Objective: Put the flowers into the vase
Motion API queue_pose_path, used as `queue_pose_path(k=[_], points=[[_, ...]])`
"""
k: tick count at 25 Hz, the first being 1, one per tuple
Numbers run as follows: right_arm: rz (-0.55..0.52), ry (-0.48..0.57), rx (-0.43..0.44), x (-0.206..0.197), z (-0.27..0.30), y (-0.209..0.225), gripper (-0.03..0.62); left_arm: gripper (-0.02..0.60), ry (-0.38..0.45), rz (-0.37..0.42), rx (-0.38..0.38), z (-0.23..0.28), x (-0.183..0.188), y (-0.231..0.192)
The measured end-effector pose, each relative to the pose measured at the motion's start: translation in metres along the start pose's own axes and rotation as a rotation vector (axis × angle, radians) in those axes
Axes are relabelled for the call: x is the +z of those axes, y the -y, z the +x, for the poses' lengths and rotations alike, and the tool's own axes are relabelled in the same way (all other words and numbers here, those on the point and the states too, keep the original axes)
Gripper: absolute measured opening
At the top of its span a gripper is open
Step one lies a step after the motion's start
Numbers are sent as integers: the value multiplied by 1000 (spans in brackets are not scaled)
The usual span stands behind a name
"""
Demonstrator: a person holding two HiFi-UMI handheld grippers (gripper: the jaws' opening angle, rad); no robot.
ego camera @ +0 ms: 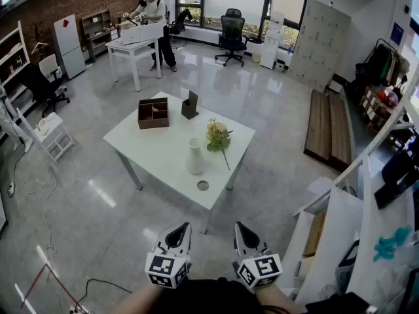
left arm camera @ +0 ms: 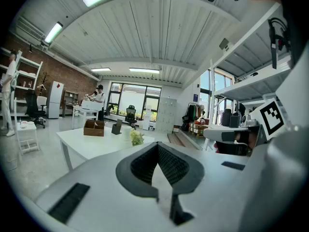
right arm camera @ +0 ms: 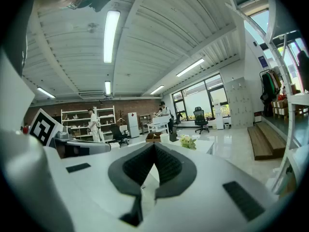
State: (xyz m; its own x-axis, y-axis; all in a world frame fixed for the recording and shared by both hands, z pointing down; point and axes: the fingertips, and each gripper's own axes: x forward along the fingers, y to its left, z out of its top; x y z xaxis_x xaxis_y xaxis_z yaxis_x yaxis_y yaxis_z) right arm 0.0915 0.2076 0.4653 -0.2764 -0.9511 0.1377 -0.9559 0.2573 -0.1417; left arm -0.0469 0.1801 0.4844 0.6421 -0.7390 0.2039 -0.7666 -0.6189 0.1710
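Nothing of the task is done yet. The flowers [ego camera: 218, 136] lie flat on the white table [ego camera: 147, 150] by its right-hand edge, pale heads toward the far side and stem running toward the near-right edge. The white vase [ego camera: 195, 157] stands upright just beside them, nearer the table's middle, with nothing showing in its neck. All of the work is left: reaching the table, picking up the flowers and setting the stems in the vase.

Both grippers are held low in front of the person, well apart from the table. The left gripper [ego camera: 177, 233] has its jaws pressed together on nothing, and so does the right gripper [ego camera: 245, 234] – each gripper's own view shows the dark pads meeting at the tips with only the room beyond.

No brand or label can be read. The cubes carry black-and-white square markers only – a blue sign [ego camera: 399, 33] on the right wall is too small to read
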Motion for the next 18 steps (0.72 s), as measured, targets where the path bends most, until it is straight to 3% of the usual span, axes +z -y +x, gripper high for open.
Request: queue_pose_path(k=[8, 13, 18], points=[[-5, -12, -8, -5, 0, -6, 3, 3, 1, -12, -1, -3, -1, -6], [70, 21, 27, -2, 5, -9, 3, 3, 7, -25, 5, -3, -1, -14], [76, -8, 8, -8, 14, -11, 3, 3, 3, -38, 2, -4, -1, -27]])
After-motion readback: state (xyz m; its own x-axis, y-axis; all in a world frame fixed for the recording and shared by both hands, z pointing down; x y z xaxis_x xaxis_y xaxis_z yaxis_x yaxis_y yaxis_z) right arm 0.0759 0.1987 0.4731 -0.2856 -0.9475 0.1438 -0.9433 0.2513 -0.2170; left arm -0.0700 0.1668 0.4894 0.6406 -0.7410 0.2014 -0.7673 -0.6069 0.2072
